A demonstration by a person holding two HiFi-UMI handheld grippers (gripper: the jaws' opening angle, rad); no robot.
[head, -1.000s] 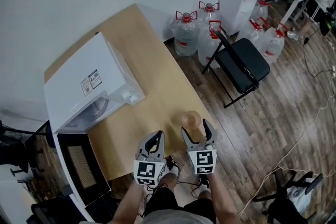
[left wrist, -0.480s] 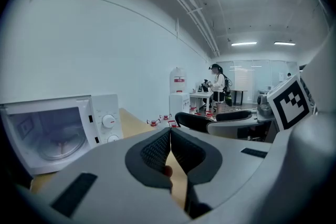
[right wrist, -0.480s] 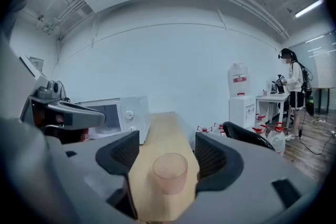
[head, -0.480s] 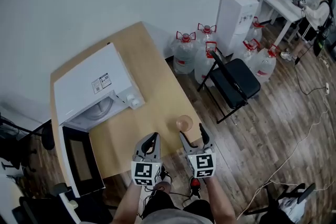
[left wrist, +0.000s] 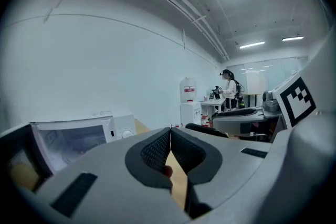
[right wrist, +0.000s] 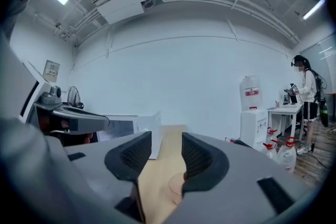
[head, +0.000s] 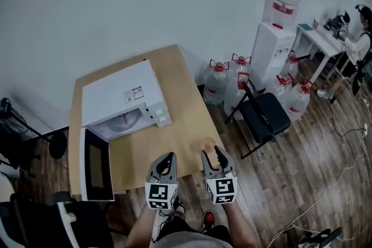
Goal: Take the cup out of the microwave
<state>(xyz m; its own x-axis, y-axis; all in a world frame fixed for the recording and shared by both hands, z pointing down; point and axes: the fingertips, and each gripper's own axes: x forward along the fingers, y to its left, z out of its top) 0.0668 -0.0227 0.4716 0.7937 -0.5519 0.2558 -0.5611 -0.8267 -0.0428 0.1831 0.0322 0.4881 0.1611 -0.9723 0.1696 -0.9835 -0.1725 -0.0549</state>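
Note:
The tan cup (head: pixel 204 144) stands upright on the wooden table (head: pixel 174 125), near its right front corner. In the right gripper view the cup (right wrist: pixel 176 186) shows low down, beneath the jaws. My right gripper (head: pixel 213 154) hangs above and just behind it, open; its jaws have just been closing with nothing between them. My left gripper (head: pixel 168 158) floats beside it with its tips together, shut and empty. The white microwave (head: pixel 119 99) sits at the table's left with its door (head: pixel 96 162) swung open toward me.
Several water jugs (head: pixel 224 81) and a black folding chair (head: pixel 264 116) stand right of the table. A water dispenser (head: pixel 273 38) is against the wall, and a person (head: pixel 357 32) stands at a desk far right. An office chair (head: pixel 64 218) sits lower left.
Both grippers have risen away from the table and the view has pulled back. The right jaws have narrowed. The cup stays on the table where it was.

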